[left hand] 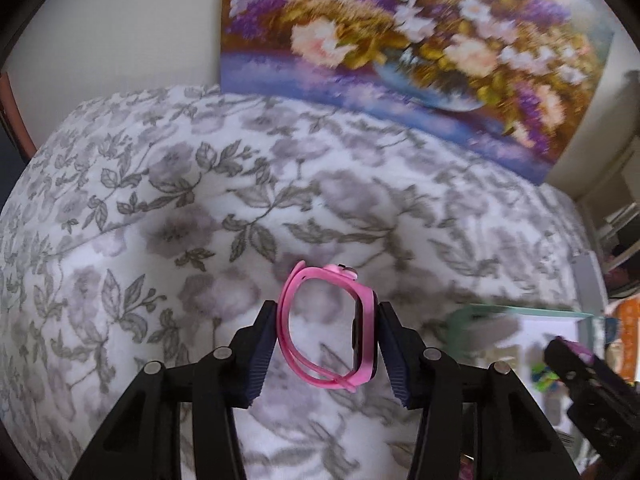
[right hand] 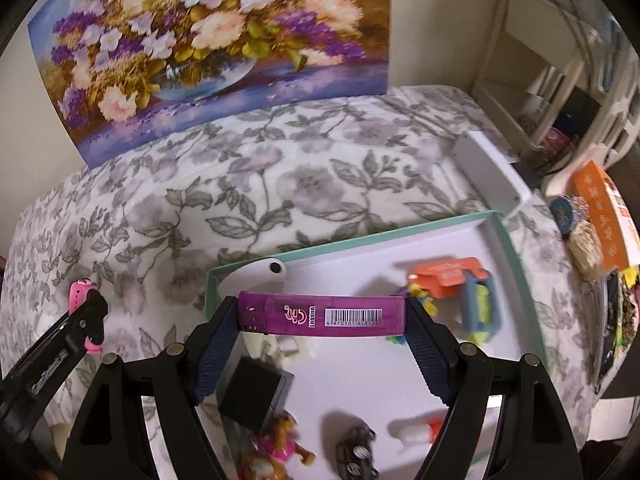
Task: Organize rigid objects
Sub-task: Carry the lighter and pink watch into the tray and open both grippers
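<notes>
Left gripper (left hand: 328,336): pinching a pink watch (left hand: 332,328) above the floral bedspread (left hand: 160,200), left of the tray. Right gripper (right hand: 322,316): clamped end to end on a purple lighter (right hand: 320,315) over the white tray (right hand: 516,264). Only the right wrist view shows the tray's contents: orange toy (right hand: 448,276), black block (right hand: 256,396), small dark car (right hand: 356,456). Flower painting (right hand: 216,40) stands far, against the wall.

A pink watch (left hand: 328,326) is showing at six o'clock against a white blanket (left hand: 200,208) patterned with grey flowers; a purple lighter (right hand: 322,315) is crossing a mint-rimmed white tray (right hand: 516,276).
</notes>
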Demonstrator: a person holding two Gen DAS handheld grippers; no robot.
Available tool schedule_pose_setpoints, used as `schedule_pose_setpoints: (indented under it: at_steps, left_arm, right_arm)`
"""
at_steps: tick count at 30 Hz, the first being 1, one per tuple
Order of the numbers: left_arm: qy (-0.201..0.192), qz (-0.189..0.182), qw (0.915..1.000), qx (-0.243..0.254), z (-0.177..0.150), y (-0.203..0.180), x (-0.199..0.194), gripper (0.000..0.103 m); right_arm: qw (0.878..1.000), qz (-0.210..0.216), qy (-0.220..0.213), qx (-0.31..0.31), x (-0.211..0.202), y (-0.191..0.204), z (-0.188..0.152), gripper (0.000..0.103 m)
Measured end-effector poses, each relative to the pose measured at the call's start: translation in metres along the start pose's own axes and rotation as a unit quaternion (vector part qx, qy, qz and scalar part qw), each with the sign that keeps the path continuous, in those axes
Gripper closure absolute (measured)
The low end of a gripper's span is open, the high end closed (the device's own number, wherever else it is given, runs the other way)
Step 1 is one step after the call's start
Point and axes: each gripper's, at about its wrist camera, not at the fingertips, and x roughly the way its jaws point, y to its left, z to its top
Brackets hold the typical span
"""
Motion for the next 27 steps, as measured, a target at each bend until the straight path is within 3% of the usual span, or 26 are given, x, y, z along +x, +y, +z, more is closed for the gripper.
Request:
schedule_pose_setpoints:
  at_steps: [4,13,27]
  left_arm:
    - [-0.002,-0.028,0.9996,0.005,-0.010,-0.014,-0.027,0.051]
    - [-0.013,-0.037,0.9983,0.044,-0.038,-0.037,-0.067,0.051]
    - [0.017,-0.052,0.9912,0.120,-0.082,-0.100,-0.064,0.050]
  right_arm:
    - [1.000,0.001,-0.007,0.008,-0.018,-0.009,-0.007,0.021]
    - [0.999,-0.018,-0.010,0.032,-0.041,-0.045,-0.039,0.021]
    - [0.997,-0.039,0.011,0.064,-0.034,-0.090,-0.058,0.021]
